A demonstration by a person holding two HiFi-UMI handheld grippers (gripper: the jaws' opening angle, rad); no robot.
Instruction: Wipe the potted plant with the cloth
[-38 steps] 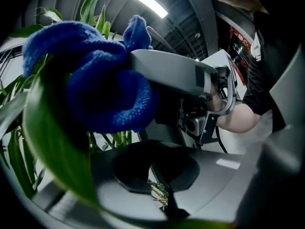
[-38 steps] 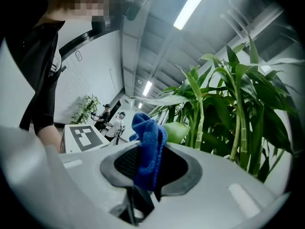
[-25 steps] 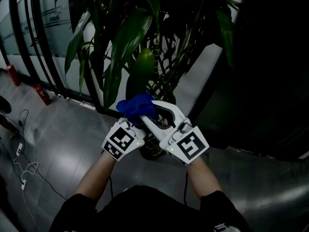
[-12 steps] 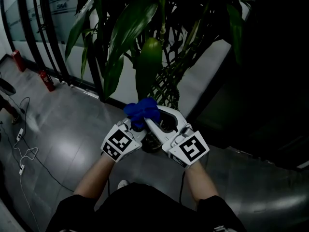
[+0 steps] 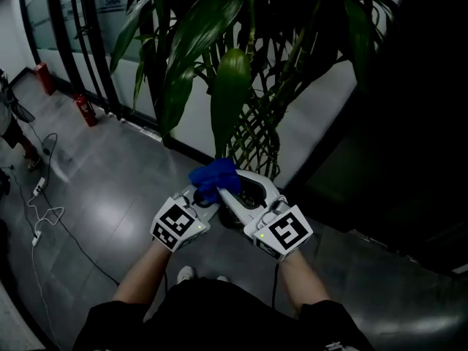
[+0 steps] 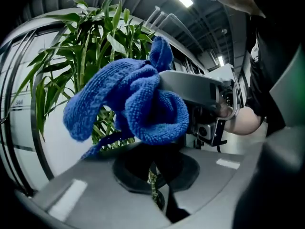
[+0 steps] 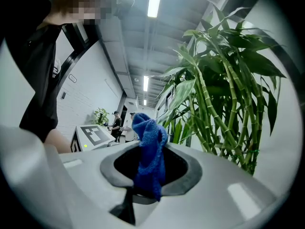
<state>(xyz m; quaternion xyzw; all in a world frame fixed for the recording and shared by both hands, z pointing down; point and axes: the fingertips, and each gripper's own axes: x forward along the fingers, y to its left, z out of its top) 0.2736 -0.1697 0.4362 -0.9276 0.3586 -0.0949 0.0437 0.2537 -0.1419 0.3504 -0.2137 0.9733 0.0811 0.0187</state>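
Observation:
The potted plant [image 5: 231, 93] rises in front of me with broad green leaves and latticed stems [image 5: 256, 141]. Just below the tip of its hanging middle leaf is a bunched blue cloth [image 5: 214, 180]. My right gripper [image 5: 228, 190] is shut on the cloth [image 7: 148, 151], which sticks up out of its jaws [image 7: 143, 191]. My left gripper [image 5: 201, 194] presses against the right one, jaws drawn together under the cloth [image 6: 138, 104] with nothing seen between them [image 6: 159, 197]. The right gripper's finger [image 6: 195, 87] shows through the cloth's folds. Green canes [image 7: 224, 94] stand to the right.
Two red fire extinguishers [image 5: 86, 111] stand by the black window frames [image 5: 95, 42] at left. White cables [image 5: 44, 210] trail over the grey floor. A dark wall [image 5: 409, 123] closes the right side. A person [image 5: 13, 126] stands at the far left edge.
Both grippers, still together with the cloth, have sunk a little away from the broad leaf. The head view has drifted, showing more floor at left.

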